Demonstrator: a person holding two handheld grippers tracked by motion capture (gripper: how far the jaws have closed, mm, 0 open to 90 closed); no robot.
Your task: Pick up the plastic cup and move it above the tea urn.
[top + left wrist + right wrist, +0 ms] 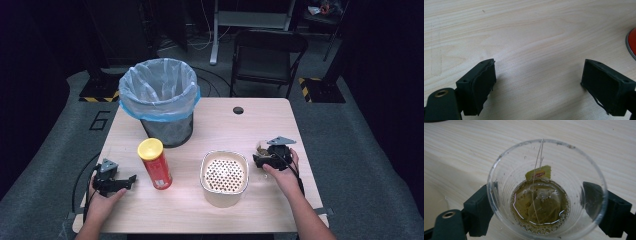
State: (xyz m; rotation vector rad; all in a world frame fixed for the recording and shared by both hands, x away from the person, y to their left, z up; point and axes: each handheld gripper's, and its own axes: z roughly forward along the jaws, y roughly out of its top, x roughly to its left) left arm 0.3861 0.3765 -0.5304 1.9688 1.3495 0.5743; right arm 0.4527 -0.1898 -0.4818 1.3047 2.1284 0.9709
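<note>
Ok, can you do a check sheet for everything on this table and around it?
Surface: wooden table, round hole at its far edge.
Job's things: clear cup holding tea and a tea bag, standing at the right.
Clutter: lined bin, red can with yellow lid, cream pot with a holed insert.
Tools: left tool open, empty; right tool open either side of the cup, apparently not squeezing.
Cables: black cable off the left tool.
Surroundings: folding chair, dark floor.
</note>
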